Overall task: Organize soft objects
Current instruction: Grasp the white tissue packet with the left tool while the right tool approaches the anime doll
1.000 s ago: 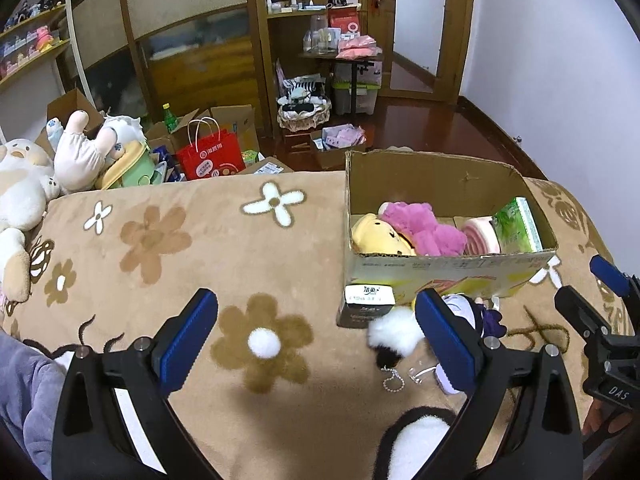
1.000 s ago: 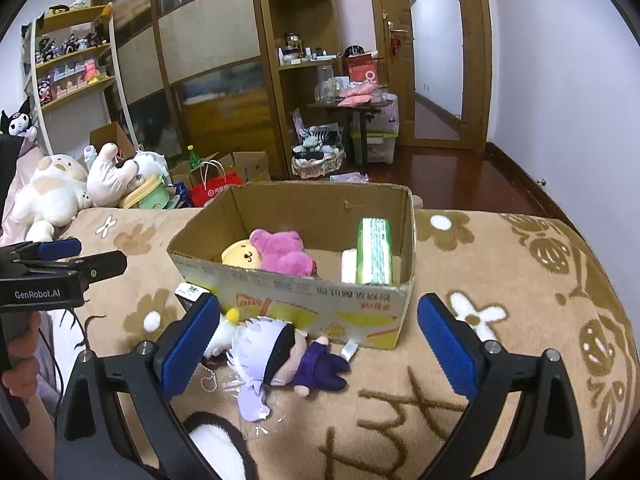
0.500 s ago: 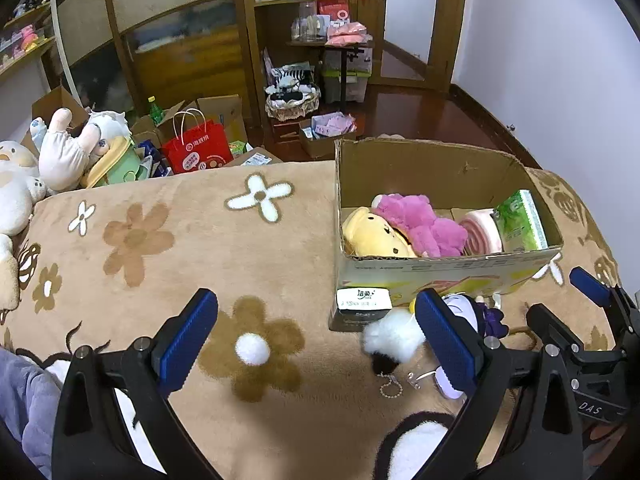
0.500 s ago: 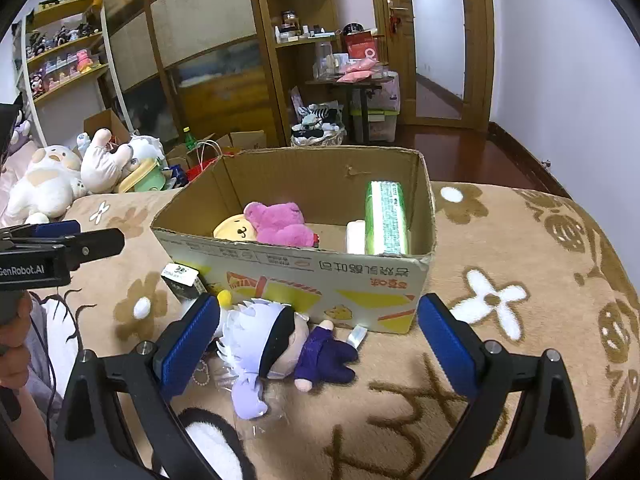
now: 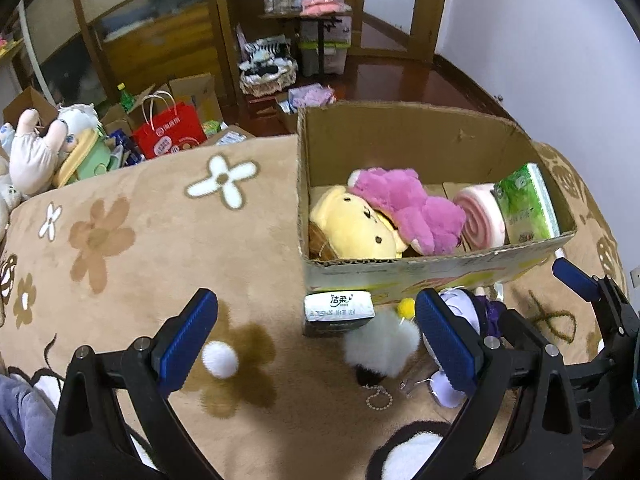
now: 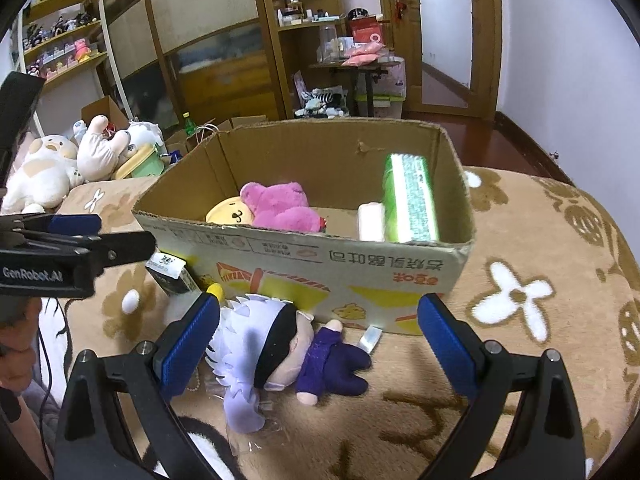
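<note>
A cardboard box (image 5: 436,276) (image 6: 304,256) on the brown flowered blanket holds a yellow plush (image 5: 352,228), a pink plush (image 5: 408,204) (image 6: 280,204), a pink roll (image 5: 480,216) and a green tissue pack (image 5: 528,204) (image 6: 408,196). In front of the box lie a white-haired doll in purple (image 6: 288,348), a white pompom (image 5: 380,348) and a small tissue pack (image 5: 338,312). My left gripper (image 5: 316,340) is open and empty, near the small pack. My right gripper (image 6: 320,344) is open around the doll, not touching it.
Large plush toys (image 6: 44,172) lie at the blanket's far left edge. A red paper bag (image 5: 168,132), cartons and a basket stand on the floor beyond. Shelves and a door are at the back. A black-and-white plush (image 5: 408,452) lies close below.
Both grippers have moved forward and lower toward the box front. The doll now sits between the right gripper's fingers. Jaws stayed open.
</note>
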### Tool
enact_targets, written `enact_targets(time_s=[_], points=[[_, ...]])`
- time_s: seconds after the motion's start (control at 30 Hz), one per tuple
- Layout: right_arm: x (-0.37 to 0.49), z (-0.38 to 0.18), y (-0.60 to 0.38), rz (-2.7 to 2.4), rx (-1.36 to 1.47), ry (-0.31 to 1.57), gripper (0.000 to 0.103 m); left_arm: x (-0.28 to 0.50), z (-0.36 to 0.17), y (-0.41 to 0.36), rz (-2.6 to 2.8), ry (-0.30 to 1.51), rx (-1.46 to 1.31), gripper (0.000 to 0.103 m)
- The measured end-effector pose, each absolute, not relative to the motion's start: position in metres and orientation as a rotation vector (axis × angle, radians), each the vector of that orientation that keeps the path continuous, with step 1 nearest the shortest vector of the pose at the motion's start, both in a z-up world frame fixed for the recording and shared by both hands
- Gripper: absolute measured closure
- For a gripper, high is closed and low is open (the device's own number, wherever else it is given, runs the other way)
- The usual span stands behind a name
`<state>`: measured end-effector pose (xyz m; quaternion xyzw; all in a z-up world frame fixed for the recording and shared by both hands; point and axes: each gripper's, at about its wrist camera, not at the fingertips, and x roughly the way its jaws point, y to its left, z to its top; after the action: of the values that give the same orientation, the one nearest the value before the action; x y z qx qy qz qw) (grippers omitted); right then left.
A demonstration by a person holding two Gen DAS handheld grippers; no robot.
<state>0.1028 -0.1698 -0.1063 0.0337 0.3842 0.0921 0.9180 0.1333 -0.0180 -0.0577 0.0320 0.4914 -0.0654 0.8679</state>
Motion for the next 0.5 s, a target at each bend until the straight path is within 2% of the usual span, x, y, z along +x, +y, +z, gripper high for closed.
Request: enact_targets(time_s=[0.37,0.47,0.5], points=[[0.115,-0.129,-0.154,0.218,0.061,0.827,0.000,0.151,-0.094,-0.020,-0.166,1.141,0.036,0.005],[0.118,-0.136,-0.149,0.232,0.056,0.851,0.000,0.151,-0.099,-0.018,-0.164,1.149,0.030,0.008],[0.119,-0.138,-0.147,0.237,0.053,0.856,0.000,0.152,-0.100,-0.017,-0.166,1.150,0.027,0.011]])
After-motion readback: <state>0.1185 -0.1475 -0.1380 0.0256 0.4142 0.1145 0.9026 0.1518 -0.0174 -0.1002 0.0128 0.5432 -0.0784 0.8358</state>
